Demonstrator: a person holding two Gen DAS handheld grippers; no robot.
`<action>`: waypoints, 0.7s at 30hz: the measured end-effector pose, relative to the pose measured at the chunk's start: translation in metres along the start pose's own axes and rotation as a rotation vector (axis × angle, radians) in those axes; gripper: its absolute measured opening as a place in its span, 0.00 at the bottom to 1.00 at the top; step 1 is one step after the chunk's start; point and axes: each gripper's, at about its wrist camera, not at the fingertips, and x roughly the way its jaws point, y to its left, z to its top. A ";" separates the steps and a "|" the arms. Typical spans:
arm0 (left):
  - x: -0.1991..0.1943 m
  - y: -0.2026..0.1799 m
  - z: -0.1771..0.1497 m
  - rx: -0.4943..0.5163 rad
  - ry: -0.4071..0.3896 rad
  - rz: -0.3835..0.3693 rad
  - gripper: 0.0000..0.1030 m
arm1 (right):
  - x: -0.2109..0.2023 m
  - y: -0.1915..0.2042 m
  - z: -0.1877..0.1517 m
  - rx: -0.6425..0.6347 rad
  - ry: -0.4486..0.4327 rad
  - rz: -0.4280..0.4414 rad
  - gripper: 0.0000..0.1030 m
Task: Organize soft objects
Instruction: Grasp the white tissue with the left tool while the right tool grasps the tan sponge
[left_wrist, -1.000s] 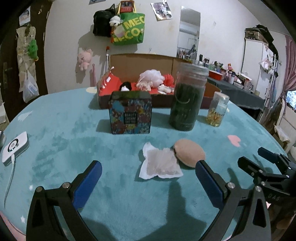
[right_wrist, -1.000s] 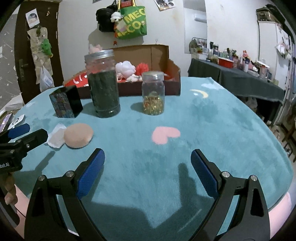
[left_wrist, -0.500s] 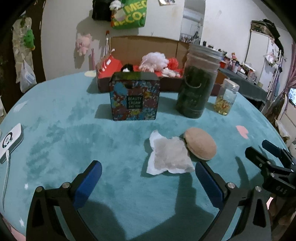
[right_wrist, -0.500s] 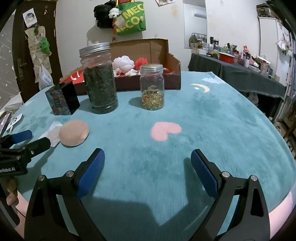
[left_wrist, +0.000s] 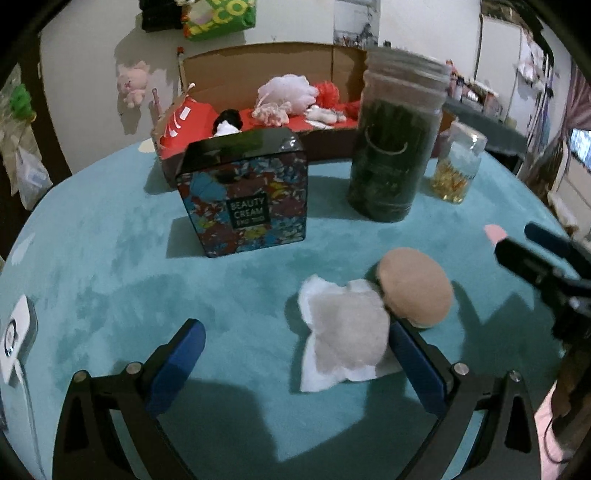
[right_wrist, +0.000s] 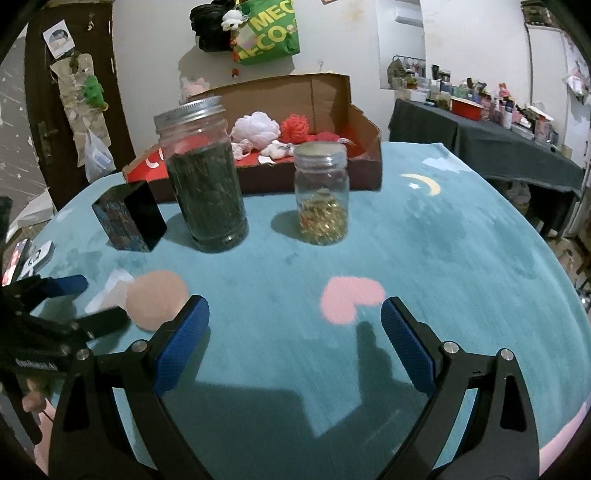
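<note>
A white and grey soft pad (left_wrist: 343, 332) lies on the teal table cover, touching a round tan sponge (left_wrist: 415, 286) to its right. My left gripper (left_wrist: 295, 354) is open, low over the table, with the pad between its fingers and its right finger by the sponge. In the right wrist view the sponge (right_wrist: 155, 295) and pad (right_wrist: 110, 290) sit at the left. My right gripper (right_wrist: 295, 328) is open and empty over the pink heart (right_wrist: 351, 299). A cardboard box (right_wrist: 325, 122) at the back holds pink, white and red soft items (left_wrist: 288, 94).
A patterned "Beauty Cream" tin (left_wrist: 247, 192), a tall jar of dark green contents (left_wrist: 395, 147) and a small jar of yellow capsules (left_wrist: 458, 166) stand between the pads and the box. A white device (left_wrist: 16, 332) lies at the left edge.
My left gripper has moved forward and down to the pad and sponge, so the pad now lies between its fingers. My right gripper has edged forward a little.
</note>
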 end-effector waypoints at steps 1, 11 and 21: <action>0.001 0.003 0.001 0.004 0.005 -0.004 1.00 | 0.002 0.001 0.003 -0.002 0.002 0.003 0.93; -0.002 0.038 0.008 0.041 -0.018 0.061 0.93 | 0.019 0.016 0.020 -0.030 0.069 0.153 0.93; -0.001 0.031 0.009 0.083 -0.018 -0.117 0.35 | 0.037 0.062 0.018 -0.194 0.176 0.312 0.75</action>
